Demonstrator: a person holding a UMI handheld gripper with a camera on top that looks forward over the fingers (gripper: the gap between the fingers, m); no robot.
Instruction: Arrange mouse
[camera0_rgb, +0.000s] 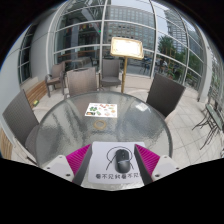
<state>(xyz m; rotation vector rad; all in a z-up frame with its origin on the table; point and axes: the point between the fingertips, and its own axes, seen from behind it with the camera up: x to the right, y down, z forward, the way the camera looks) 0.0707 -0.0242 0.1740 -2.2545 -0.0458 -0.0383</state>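
A glass-walled building (110, 30) filled the background, with a framed sign (126, 46) on a stand in front of it. Before it stood a round glass counter (70, 125), which carried the things. Four chairs ringed the counter: one at the left (22, 115), one at the far left (58, 75), one at the far edge (109, 72) and one at the right (165, 95). Two flat items lay on the glass. A printed card (101, 109) with green and dark marks sat near the counter's middle. A white mat (122, 164) with a line of printed characters lay at the near edge. One dark mouse (122, 160) rested on that mat, between the two fingers (113, 160), with a gap visible at either side. The fingers were spread apart, holding nothing, their two magenta pads (77, 158) flanking the mat at the counter's near edge.
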